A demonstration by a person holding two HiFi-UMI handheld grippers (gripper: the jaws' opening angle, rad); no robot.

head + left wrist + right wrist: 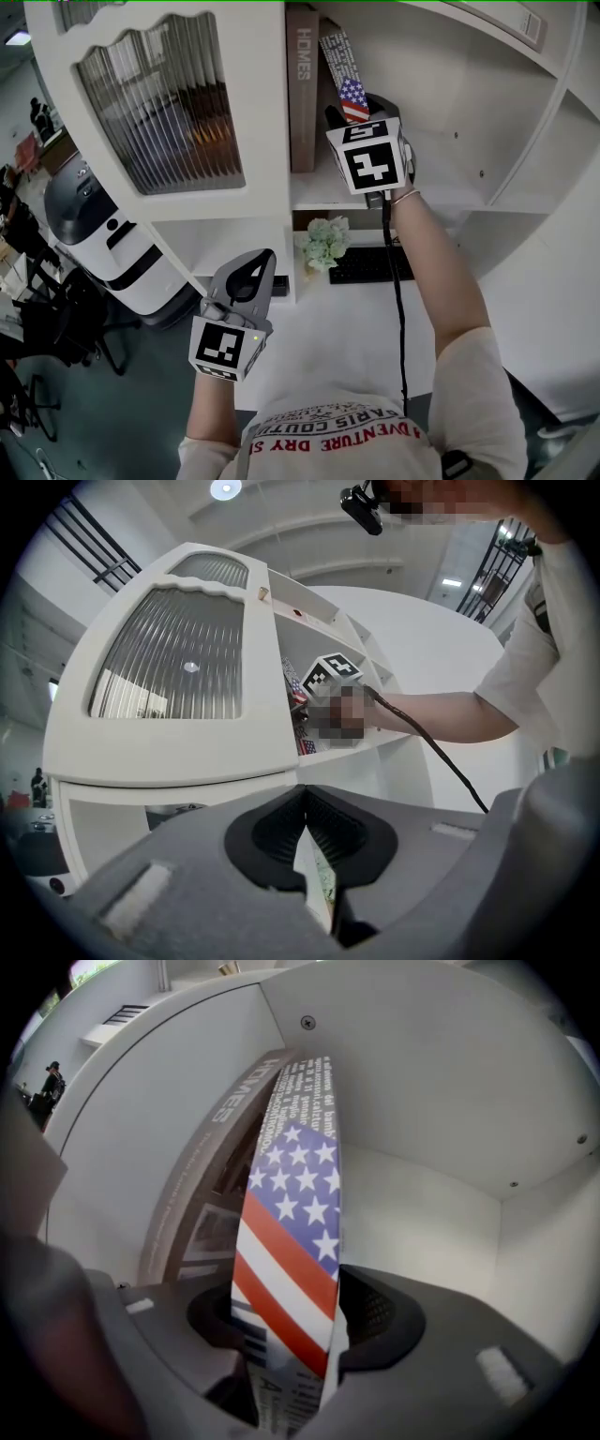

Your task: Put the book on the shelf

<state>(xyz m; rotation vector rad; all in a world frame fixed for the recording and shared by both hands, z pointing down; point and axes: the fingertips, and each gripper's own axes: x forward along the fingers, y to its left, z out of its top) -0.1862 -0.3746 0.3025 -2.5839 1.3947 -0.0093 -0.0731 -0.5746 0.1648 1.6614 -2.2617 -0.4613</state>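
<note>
The book (345, 80), thin with a stars-and-stripes cover, stands tilted in the upper shelf compartment (450, 192), its top leaning on a tall brown book marked HOMES (302, 84). My right gripper (349, 114) reaches into that compartment at the flag book's lower end. In the right gripper view the flag book (291, 1241) stands between the jaws of the right gripper (291, 1335), turned at an angle to them, and the pads do not seem to press on it. My left gripper (255, 267) hangs low over the desk, shut and empty; its jaws meet in the left gripper view (305, 827).
A ribbed-glass cabinet door (159, 103) closes the unit's left side. Under the shelf, a small pale plant (324, 241) and a black keyboard (370, 265) sit at the back of the white desk (337, 328). A white and black robot (103, 244) stands on the floor at left.
</note>
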